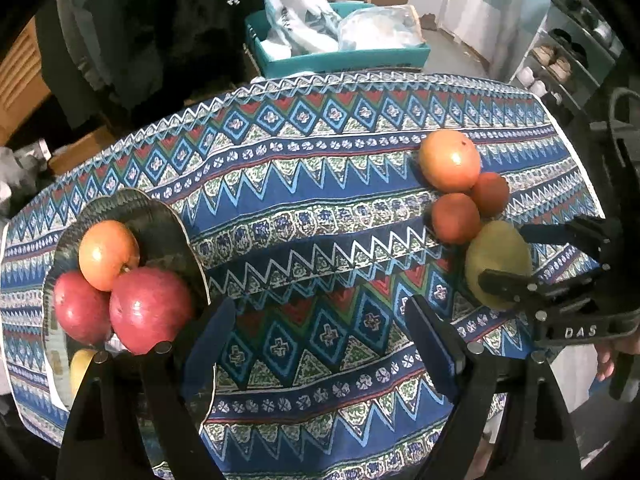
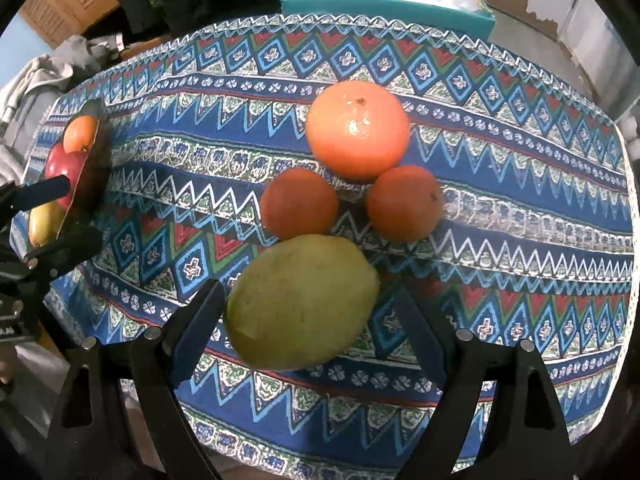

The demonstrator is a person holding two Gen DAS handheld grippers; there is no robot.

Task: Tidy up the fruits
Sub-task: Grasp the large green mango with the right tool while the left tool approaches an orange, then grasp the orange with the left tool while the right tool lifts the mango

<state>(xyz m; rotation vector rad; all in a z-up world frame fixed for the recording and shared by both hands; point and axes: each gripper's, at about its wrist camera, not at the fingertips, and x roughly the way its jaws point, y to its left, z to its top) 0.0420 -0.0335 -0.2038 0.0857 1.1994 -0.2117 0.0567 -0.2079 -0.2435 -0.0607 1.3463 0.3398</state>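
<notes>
Presently, listed left to right:
Plate (image 1: 160,216): dark, at the bench's left end; holds two red apples (image 1: 150,310), one orange-yellow apple (image 1: 106,254) and a yellowish fruit, half hidden.
Left hand-held gripper (image 1: 316,340): jaws spread wide, holding nothing, hovering just beside the plate.
Loose fruit: large orange (image 2: 358,130), two small oranges (image 2: 300,202) and a green mango (image 2: 302,302), clustered touching on the right.
Right hand-held gripper (image 2: 308,328): jaws wide apart either side of the mango, not yet closed on it.
Risk: the mango looks smooth and lopsided, so an off-centre pinch could squirt it out; nudging it may roll the oranges toward the edge.
Bench: covered by a blue patterned cloth (image 1: 320,200), which may bunch.
Room: teal box (image 1: 340,56) of bags behind; shoe rack far right.
</notes>
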